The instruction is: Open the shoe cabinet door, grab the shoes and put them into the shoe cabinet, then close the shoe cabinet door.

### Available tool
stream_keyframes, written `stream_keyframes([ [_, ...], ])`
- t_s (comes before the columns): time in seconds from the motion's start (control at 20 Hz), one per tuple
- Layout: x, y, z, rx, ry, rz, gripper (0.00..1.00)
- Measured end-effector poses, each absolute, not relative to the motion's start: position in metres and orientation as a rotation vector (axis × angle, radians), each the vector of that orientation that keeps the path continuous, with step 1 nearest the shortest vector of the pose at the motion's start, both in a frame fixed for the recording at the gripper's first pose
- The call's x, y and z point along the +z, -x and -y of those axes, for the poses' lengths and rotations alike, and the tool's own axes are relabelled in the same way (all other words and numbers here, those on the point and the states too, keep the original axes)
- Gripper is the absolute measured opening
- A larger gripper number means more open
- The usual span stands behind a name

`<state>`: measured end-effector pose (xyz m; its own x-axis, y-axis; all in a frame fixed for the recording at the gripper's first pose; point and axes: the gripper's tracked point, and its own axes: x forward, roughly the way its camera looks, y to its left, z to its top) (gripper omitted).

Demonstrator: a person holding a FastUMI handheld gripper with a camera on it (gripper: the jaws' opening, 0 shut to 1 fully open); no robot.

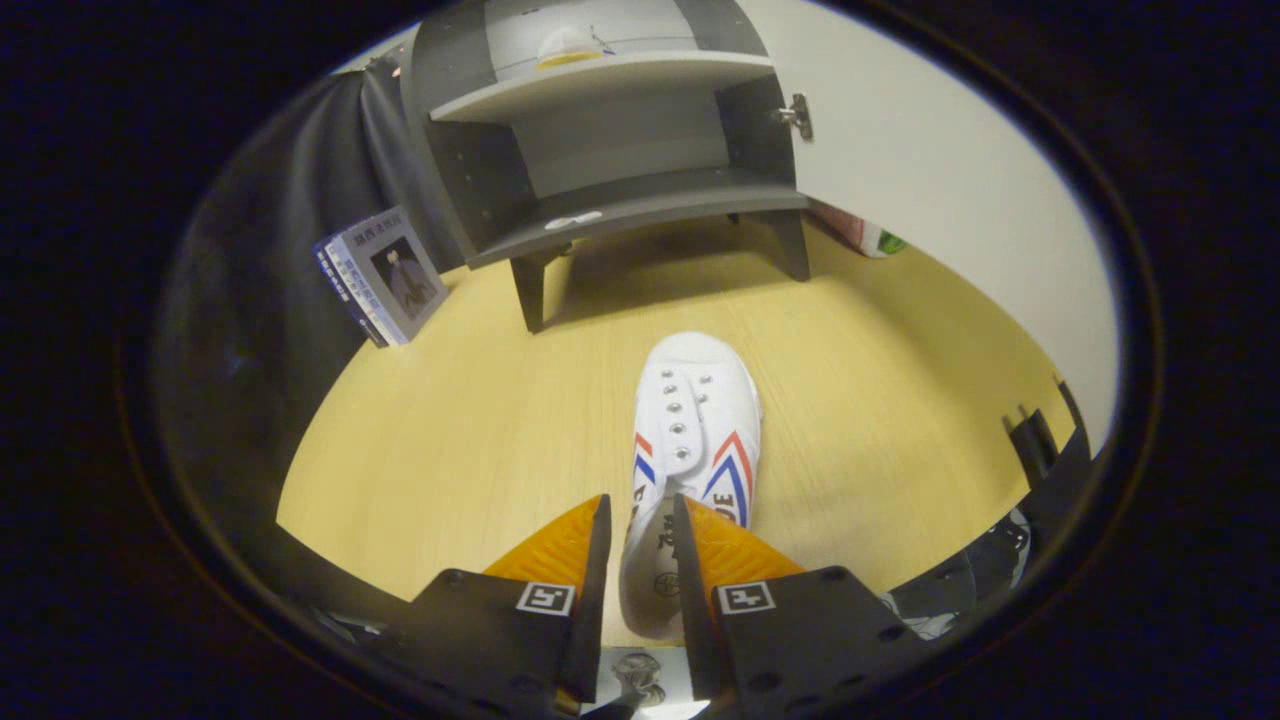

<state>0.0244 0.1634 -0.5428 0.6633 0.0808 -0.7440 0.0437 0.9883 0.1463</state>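
A: What's nearest, at the bottom centre?
B: The jaws, narrowly parted, straddle the heel end of a white canvas shoe with red and blue chevrons; whether they press it, I cannot tell.
A: Underneath?
B: A smooth pale wood-grain counter.
A: Further up?
B: A grey open shoe cabinet on short legs, its white door swung right; a booklet leans upper left.

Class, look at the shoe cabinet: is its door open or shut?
Open. The door is swung aside on its hinge, baring the shelves of the cabinet. The gripper fingers grip the shoe.
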Motion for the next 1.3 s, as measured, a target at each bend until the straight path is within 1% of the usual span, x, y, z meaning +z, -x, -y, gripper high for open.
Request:
stream_keyframes([
  [0.1, -0.550, -0.029, -0.166, 0.021, -0.151, -0.845, 0.36],
  [0.35, -0.562, -0.048, -0.167, 0.001, -0.137, -0.817, 0.35],
  [0.7, -0.559, -0.060, -0.168, 0.003, -0.044, -0.727, 0.34],
  [0.9, -0.562, -0.066, -0.165, -0.025, -0.023, -0.700, 0.28],
  [1.0, -0.565, -0.067, -0.169, -0.016, -0.037, -0.696, 0.25],
  [1.1, -0.564, -0.064, -0.171, -0.011, -0.033, -0.699, 0.09],
  [1.15, -0.563, -0.065, -0.171, -0.002, -0.042, -0.704, 0.04],
  [1.3, -0.557, -0.065, -0.171, 0.026, -0.126, -0.700, 0.02],
])
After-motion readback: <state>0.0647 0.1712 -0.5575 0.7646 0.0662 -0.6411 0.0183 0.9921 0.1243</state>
